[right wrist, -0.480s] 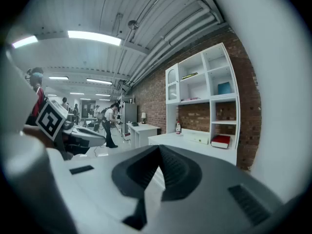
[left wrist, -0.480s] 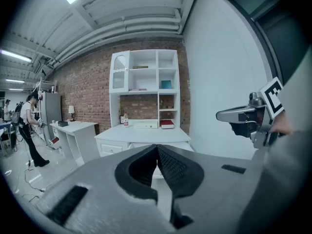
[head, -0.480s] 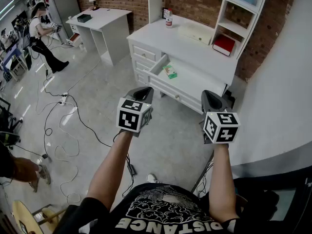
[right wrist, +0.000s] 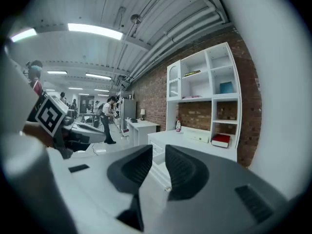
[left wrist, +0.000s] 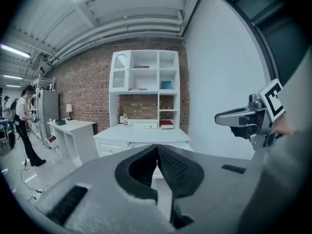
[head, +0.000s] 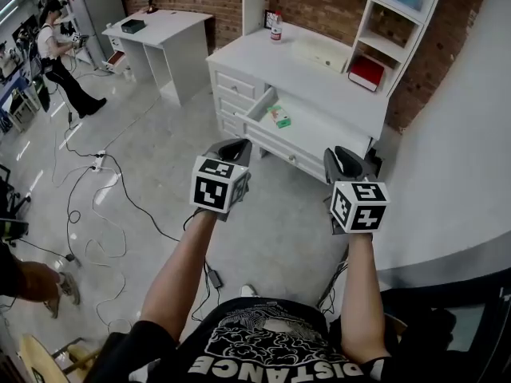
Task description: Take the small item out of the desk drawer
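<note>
A: So, which step?
B: Approach. The small item [head: 279, 118] lies in the open drawer [head: 318, 136], well apart from both claws.
A: Claws?
B: The left gripper [head: 235, 148] is clenched and empty; the right gripper [head: 345, 162] is slightly parted and empty. Next, probably: step closer, widen 1 claw.

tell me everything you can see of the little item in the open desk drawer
The small item is a little flat box, mostly green with a white part and a touch of red; any print is too small to read. It looks like card or thin packaging. It lies flat and slightly askew on the floor of the pulled-out white desk drawer, toward the drawer's left end, close to the side wall there. Only the drawer floor appears to touch it.
</note>
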Action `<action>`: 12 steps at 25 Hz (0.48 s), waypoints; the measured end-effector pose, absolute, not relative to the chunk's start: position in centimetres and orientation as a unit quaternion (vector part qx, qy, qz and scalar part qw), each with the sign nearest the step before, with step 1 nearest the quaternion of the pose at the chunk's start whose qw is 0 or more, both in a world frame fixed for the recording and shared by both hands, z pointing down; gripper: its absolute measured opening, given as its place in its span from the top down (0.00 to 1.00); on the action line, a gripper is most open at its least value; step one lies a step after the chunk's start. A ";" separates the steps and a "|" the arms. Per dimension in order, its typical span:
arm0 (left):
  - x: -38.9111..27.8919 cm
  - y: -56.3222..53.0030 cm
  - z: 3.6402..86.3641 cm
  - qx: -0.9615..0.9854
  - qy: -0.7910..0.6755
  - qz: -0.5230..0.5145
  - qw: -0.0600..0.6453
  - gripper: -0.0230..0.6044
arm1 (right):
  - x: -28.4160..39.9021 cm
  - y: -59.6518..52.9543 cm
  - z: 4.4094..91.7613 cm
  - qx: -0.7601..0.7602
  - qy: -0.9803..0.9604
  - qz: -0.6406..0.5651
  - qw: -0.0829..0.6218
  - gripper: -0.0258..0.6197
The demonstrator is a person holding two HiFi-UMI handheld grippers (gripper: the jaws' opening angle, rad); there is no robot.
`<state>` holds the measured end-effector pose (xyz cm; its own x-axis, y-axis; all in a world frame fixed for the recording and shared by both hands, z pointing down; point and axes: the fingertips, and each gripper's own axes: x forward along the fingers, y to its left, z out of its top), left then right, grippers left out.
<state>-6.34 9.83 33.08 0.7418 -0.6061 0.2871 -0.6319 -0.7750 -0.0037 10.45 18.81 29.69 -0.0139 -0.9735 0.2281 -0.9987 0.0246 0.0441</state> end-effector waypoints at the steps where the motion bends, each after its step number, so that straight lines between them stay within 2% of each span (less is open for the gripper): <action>1: -6.3 9.8 33.1 0.932 -0.331 0.139 0.046 0.95 | 10.4 18.7 29.8 0.695 -0.709 0.066 0.098 0.82; 12: -5.9 8.0 33.3 0.930 -0.332 0.150 0.045 0.95 | 10.3 15.9 31.1 0.681 -0.720 0.081 0.103 0.63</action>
<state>-5.87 7.97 33.25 0.7347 -0.6036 0.3096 -0.6307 -0.7758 -0.0159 10.30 15.88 31.06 -0.0507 -0.9646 0.2588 -0.9980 0.0588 0.0236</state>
